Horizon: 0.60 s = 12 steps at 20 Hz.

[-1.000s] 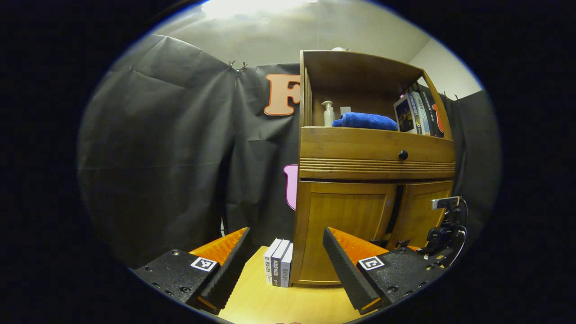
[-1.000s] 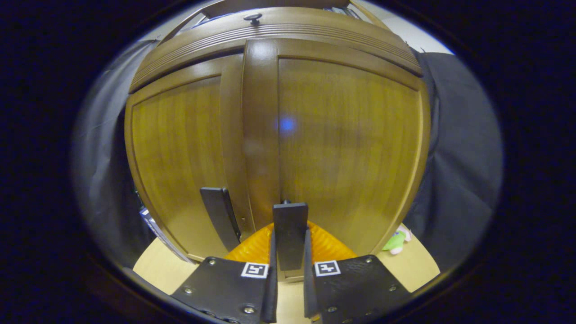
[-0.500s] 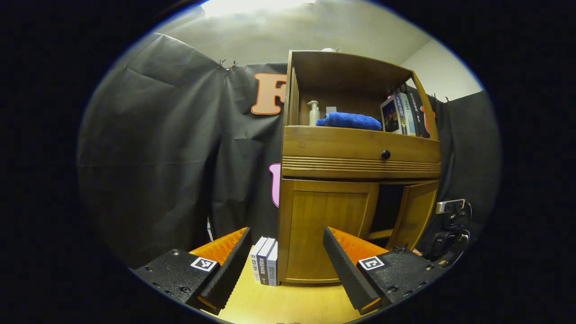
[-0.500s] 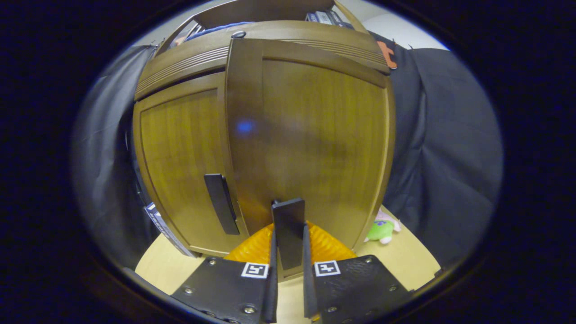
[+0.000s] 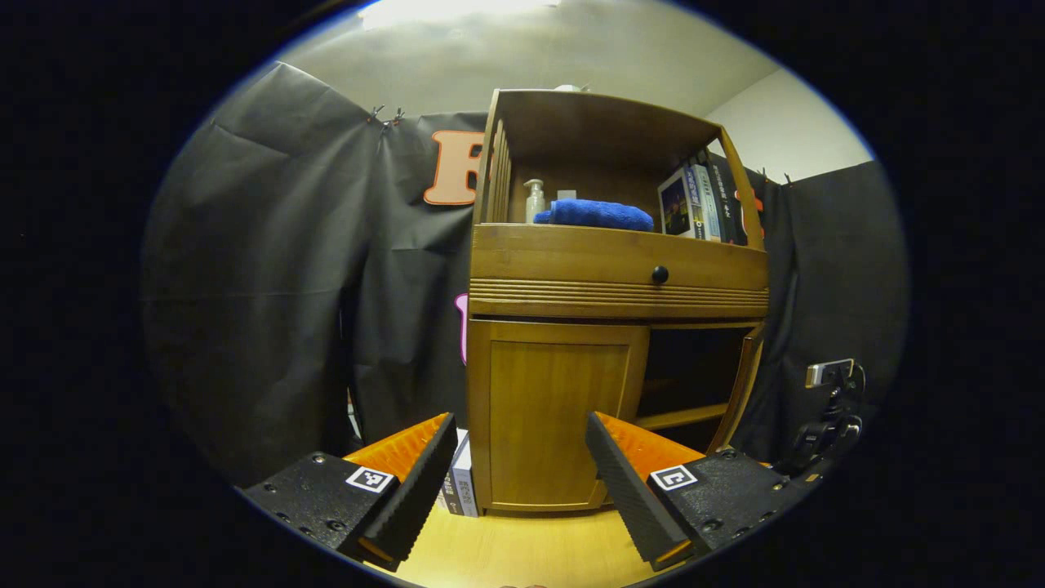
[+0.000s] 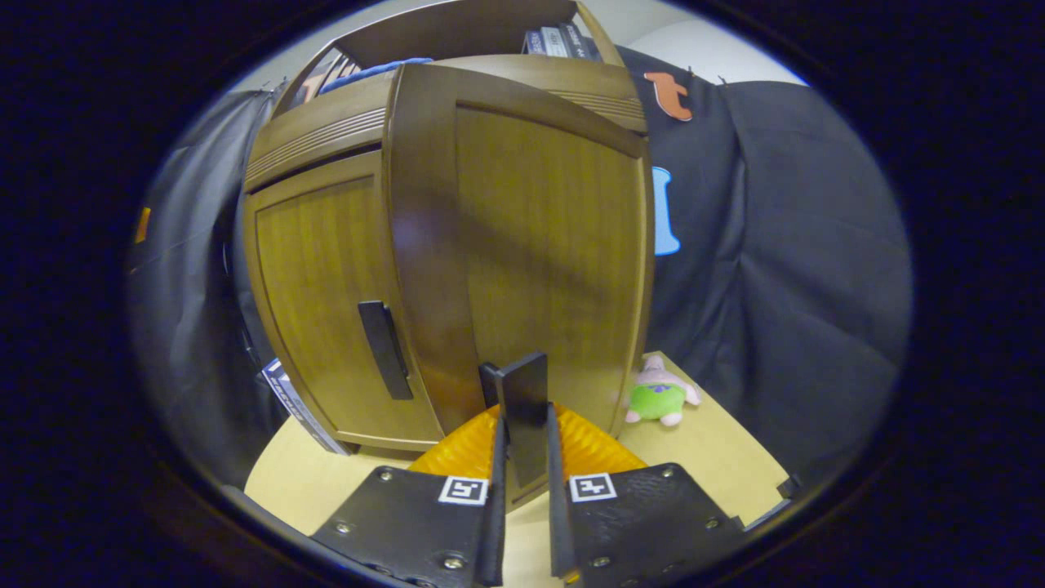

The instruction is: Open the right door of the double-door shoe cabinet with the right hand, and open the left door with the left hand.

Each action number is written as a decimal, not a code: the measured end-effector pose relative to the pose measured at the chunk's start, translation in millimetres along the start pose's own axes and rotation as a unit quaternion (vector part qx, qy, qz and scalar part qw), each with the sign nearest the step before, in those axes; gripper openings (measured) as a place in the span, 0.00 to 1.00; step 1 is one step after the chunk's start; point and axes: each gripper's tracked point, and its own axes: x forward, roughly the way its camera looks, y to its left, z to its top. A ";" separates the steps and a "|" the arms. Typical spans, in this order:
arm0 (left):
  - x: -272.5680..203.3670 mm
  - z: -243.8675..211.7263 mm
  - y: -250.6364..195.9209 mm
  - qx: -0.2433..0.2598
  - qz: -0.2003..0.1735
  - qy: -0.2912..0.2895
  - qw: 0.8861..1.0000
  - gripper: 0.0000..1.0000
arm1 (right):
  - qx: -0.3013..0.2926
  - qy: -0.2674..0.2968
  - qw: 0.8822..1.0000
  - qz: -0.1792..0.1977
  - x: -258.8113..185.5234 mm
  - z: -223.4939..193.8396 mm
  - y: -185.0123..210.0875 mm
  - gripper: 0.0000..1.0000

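1. The shoe cabinet [image 5: 612,278] stands on the bench [image 5: 522,551], well back from its near edge, with a few books [image 5: 457,490] upright against its left side.
2. The right door [image 6: 539,245] is swung well out, far wider than a second ago, when a narrow dark gap showed at its edge; the shelf inside [image 5: 678,416] is now exposed.
3. The left door [image 5: 555,416] is shut, straight ahead of the left gripper [image 5: 518,465] and nearer to it than to the other hand.
4. Its handle [image 6: 385,349], a dark bar with its long axis upright, sits at the door's inner edge.
5. The right gripper [image 6: 522,457] has its jaws closed on the right door's handle [image 6: 522,408].
6. The left gripper's jaws are spread wide and empty; this view has slid rightward towards the cabinet.
7. A small plush toy [image 6: 660,398] lies by the bench's right edge.
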 end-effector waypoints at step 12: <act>5.6 -13.2 -45.3 -0.012 -0.061 0.015 0.998 0.97 | 0.021 0.006 0.999 -0.036 -1.4 2.6 -1.1 0.22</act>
